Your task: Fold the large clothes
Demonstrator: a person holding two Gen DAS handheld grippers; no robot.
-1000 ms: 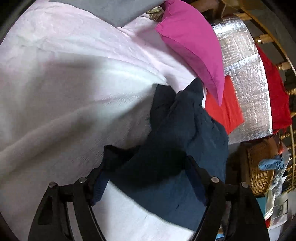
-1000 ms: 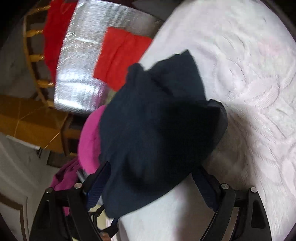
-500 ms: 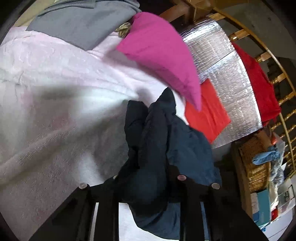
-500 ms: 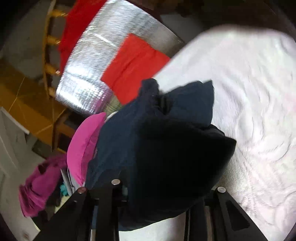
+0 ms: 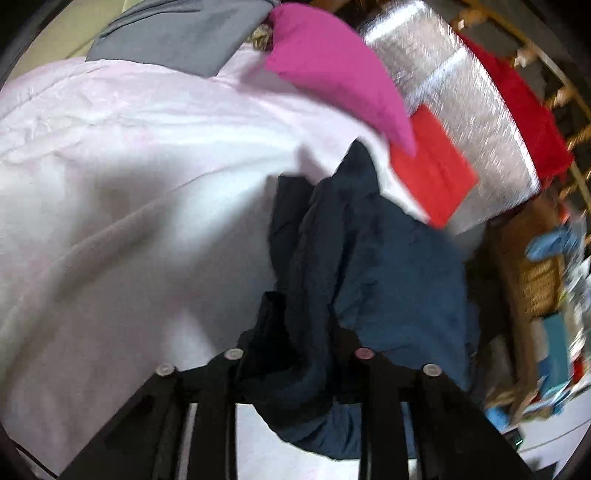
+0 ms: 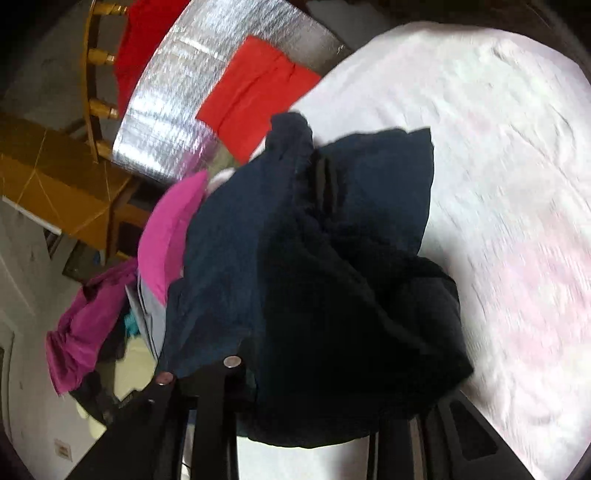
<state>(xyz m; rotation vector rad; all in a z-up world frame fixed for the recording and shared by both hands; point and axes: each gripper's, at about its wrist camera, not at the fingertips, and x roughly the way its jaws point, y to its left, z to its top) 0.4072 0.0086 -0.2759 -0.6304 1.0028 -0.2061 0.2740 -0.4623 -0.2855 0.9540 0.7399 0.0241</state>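
A dark blue garment (image 5: 399, 266) lies bunched on the pale pink bedcover (image 5: 129, 184). A fold of it fills my left gripper (image 5: 306, 332), whose jaws are opening slightly while the pads still pinch the cloth. In the right wrist view the same garment (image 6: 332, 229) hangs in a thick heap over my right gripper (image 6: 325, 369), which is shut on it. The cloth hides that gripper's right finger. The gripped end of the garment is raised off the bedcover (image 6: 498, 184).
A pink pillow (image 5: 332, 62) and a grey cloth (image 5: 177, 33) lie at the bed's far end. Beyond are a folded red cloth (image 5: 432, 170) on a silver foil mat (image 5: 461, 85), wooden railings, a wicker basket (image 5: 535, 280) and a magenta garment (image 6: 81, 325).
Both grippers, open around the garment a second ago, have closed on it. Both have pulled its near edge up and back, bunching it.
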